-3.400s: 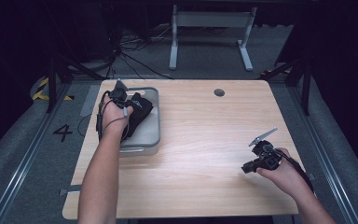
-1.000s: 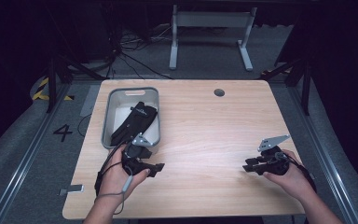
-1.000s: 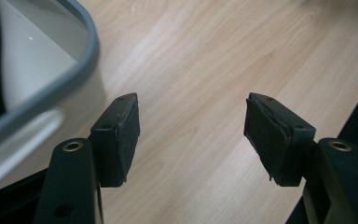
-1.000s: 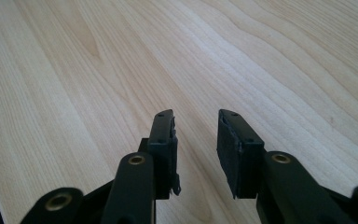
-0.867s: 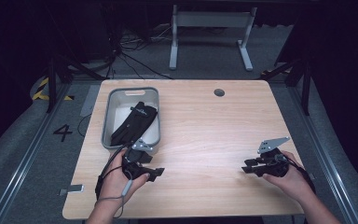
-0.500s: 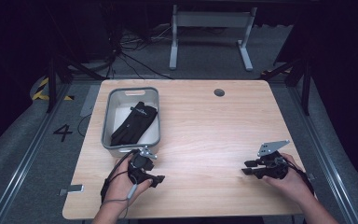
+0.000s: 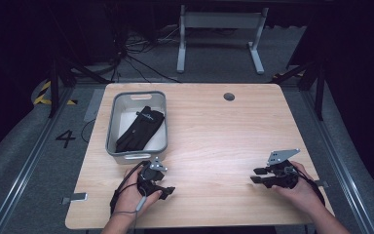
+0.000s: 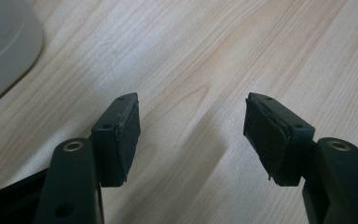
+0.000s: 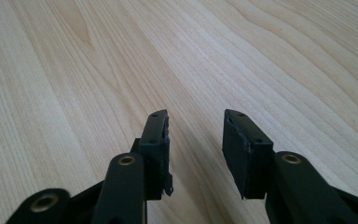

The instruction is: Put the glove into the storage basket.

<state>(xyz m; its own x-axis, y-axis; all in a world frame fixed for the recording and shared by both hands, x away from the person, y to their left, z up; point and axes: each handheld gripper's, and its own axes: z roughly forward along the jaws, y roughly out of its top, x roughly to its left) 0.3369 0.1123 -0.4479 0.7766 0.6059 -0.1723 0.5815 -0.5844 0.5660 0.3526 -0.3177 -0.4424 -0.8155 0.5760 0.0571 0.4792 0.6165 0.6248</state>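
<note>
Table (image 7: 214, 131): glove (image 7: 140, 128) beyond left gripper (image 7: 167, 192)

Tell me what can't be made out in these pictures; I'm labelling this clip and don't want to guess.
- Black glove in the grey bin, high view: too small to tell whether it is one glove or a pair, or to read its white print.
- Bin floor under the glove: hidden by the glove.
- Bin in the left gripper view: cut off by the left and top edges, so only a corner shows.
- Floor under the table: hidden by the tabletop.
</note>
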